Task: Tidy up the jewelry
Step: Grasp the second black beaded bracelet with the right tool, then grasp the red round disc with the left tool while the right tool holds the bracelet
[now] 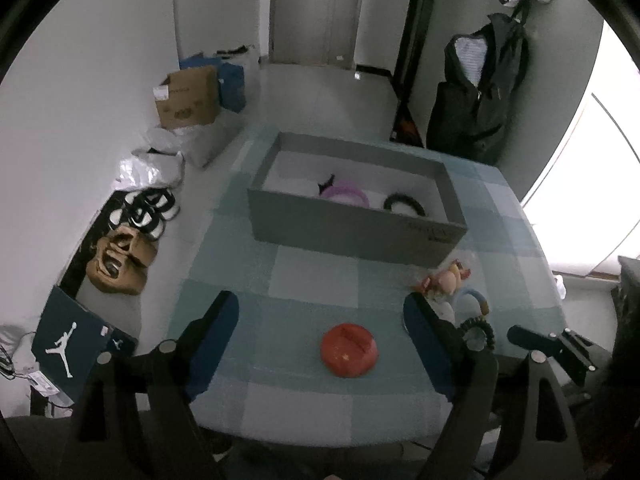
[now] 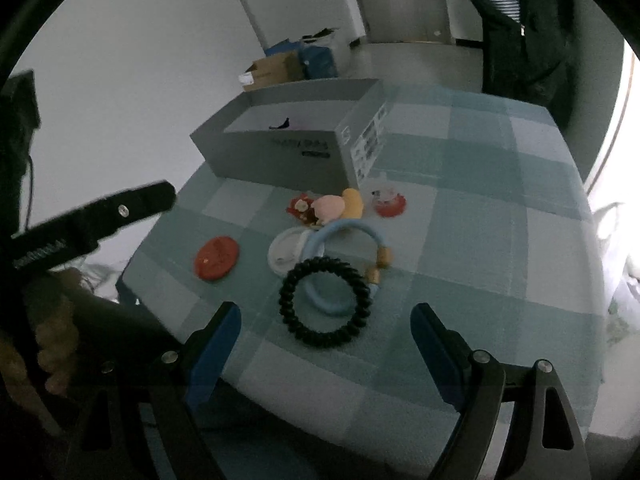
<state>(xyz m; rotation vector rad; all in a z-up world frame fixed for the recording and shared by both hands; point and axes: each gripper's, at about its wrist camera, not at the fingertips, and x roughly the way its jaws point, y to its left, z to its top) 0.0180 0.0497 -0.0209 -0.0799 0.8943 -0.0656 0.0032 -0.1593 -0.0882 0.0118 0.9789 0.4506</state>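
So, on the left side of the table point(image 2: 480, 208) lies a flat red disc point(image 2: 216, 258). The left gripper point(image 1: 322, 326) hangs over it with its jaws wide apart and nothing in them. The disc sits on the cloth right between the two blue pads point(image 1: 218, 332), a bit ahead of them.

Next, going right, there is a white ring point(image 2: 282, 254), and just behind it a small pile of pink and yellow toys point(image 2: 332, 206). A blue ring point(image 2: 340, 264) with gold beads lies next to the white one. A black hair tie point(image 2: 324, 300) lies partly on top of the blue ring. A small red and white thing point(image 2: 389, 200) sits further right, close to the box.

The right gripper point(image 2: 324, 336) is over the hair tie, wide open too, and holds nothing. The tie lies between its pads, just ahead of them.

The grey box point(image 1: 356, 232) stands at the back. A purple ring point(image 1: 346, 194) and a black band point(image 1: 404, 202) are already inside.

I think the next step is to pick up the hair tie. To do it well, go straight down, so one pad lands inside the loop or both pads land outside it. Squeeze only the black tie, not the blue ring under it. Lift slowly so the blue ring does not come along. The disc is flat, so it may slip.
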